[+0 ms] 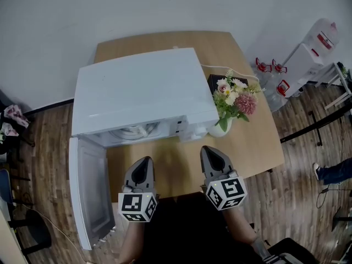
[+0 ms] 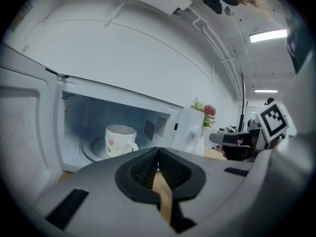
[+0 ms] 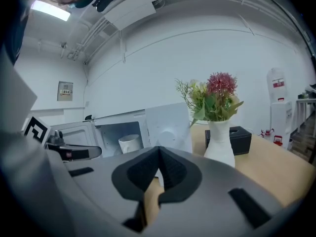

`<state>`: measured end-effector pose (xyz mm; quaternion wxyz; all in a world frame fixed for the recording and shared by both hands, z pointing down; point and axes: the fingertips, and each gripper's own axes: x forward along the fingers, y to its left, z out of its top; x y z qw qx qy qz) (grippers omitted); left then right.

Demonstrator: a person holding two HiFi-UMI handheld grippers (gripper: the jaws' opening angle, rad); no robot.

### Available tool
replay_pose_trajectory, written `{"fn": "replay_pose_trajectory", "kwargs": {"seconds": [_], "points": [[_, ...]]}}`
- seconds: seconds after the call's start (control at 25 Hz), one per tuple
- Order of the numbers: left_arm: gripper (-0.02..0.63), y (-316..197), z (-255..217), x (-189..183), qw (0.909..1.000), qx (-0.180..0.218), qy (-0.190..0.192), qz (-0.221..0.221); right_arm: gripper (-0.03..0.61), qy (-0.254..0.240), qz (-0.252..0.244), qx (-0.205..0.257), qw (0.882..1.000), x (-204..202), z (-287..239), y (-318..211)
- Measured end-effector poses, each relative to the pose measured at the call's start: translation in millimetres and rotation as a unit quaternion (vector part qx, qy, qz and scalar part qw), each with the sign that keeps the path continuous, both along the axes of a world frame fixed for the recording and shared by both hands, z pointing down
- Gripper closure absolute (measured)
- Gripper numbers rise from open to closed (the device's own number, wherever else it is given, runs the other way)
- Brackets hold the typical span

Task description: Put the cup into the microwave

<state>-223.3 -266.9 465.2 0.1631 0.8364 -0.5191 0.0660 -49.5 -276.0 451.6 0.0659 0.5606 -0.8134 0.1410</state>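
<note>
Left hand-held gripper (image 1: 144, 161): jaws fully together, pads meeting along their length, nothing between them. It hangs over the near edge of the table (image 1: 254, 143), nose towards the open microwave (image 1: 143, 87), touching nothing. Its marker cube (image 1: 137, 207) faces up at the rear.

Cup (image 2: 120, 138): white, small coloured print on its side, handle turned to the right. It stands upright on the turntable (image 2: 91, 149) inside the microwave cavity, ahead of the left hand-held gripper and slightly to its left, well apart from the jaw tips. The microwave door (image 1: 88, 194) is swung fully open, to the left of that gripper.

Right hand-held gripper (image 1: 209, 149): jaws likewise pressed together, empty. It is level with the left one, just beside it on the right, and aims at the microwave's right front corner. From here the cup sits ahead and to the left, inside the cavity.

Surface: light wooden table. A white vase (image 3: 219, 143) of pink, white and yellow flowers (image 1: 235, 99) stands ahead and to the right of the right hand-held gripper, close to the microwave's right side. A black box (image 3: 240, 139) lies behind the vase.

Room: white wall (image 1: 49, 32), dark wood-plank floor (image 1: 308, 208). A white water dispenser (image 1: 314, 47) stands far right, well beyond the table.
</note>
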Motion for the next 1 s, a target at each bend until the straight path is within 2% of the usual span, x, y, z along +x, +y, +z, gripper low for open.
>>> {"fn": "replay_pose_trajectory", "kwargs": {"seconds": [1.0], "points": [[0.609,7,3,-11,0.9998,-0.004,-0.009,-0.019,0.586,-0.004,-0.037,-0.008,0.999,-24,7,4]]}}
